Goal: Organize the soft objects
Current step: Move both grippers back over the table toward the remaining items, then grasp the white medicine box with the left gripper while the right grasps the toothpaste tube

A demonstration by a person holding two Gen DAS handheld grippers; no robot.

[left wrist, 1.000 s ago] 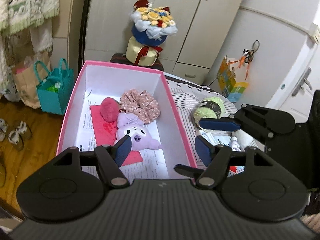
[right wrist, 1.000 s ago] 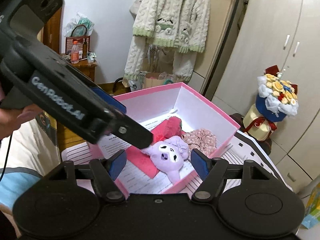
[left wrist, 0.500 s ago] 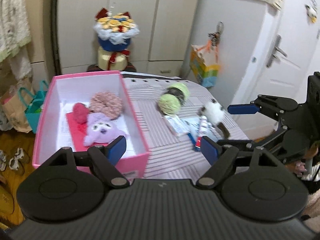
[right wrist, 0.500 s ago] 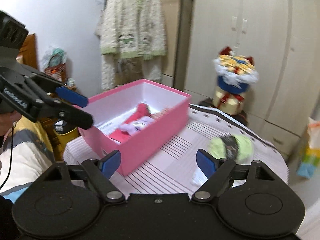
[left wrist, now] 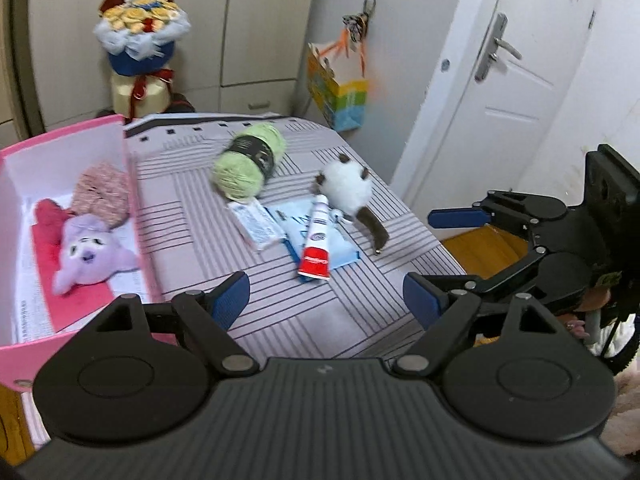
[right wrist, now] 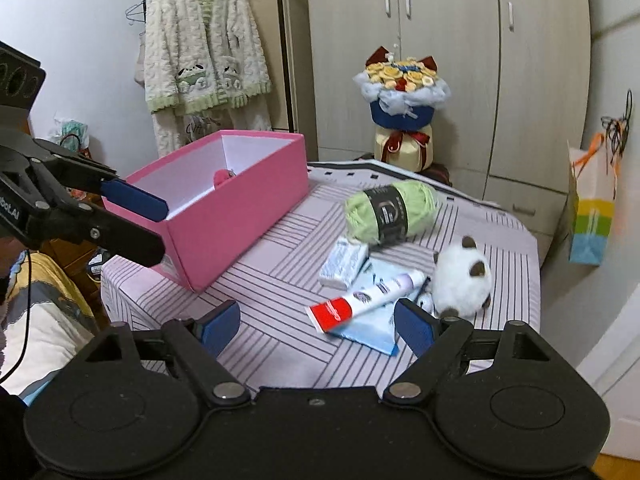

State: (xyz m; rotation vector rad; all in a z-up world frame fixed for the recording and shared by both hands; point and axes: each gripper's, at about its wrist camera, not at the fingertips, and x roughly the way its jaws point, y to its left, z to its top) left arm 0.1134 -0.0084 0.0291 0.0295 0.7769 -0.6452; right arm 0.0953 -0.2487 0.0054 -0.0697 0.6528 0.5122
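Observation:
A pink box [left wrist: 138,216] stands at the table's left and holds a purple plush [left wrist: 90,252], a pink scrunchie [left wrist: 104,192] and a red soft piece [left wrist: 50,216]. On the striped cloth lie a green yarn ball [left wrist: 248,160] and a white fluffy toy with brown ears [left wrist: 348,190]. My left gripper [left wrist: 326,302] hovers near the front edge, its jaws opening with nothing between them. My right gripper [right wrist: 318,325] is open and empty, just short of the fluffy toy [right wrist: 462,280] and the yarn [right wrist: 390,210].
A red-and-white tube [left wrist: 316,240], a white packet [left wrist: 256,226] and a blue packet [left wrist: 340,248] lie between the yarn and the toy. A bouquet [left wrist: 140,48] stands behind the table. A colourful paper bag [left wrist: 340,92] hangs near the door [left wrist: 500,92].
Both grippers have swung from over the pink box to the right, over the striped cloth. Their jaws stand wider than before. The yarn and fluffy toy have come into view.

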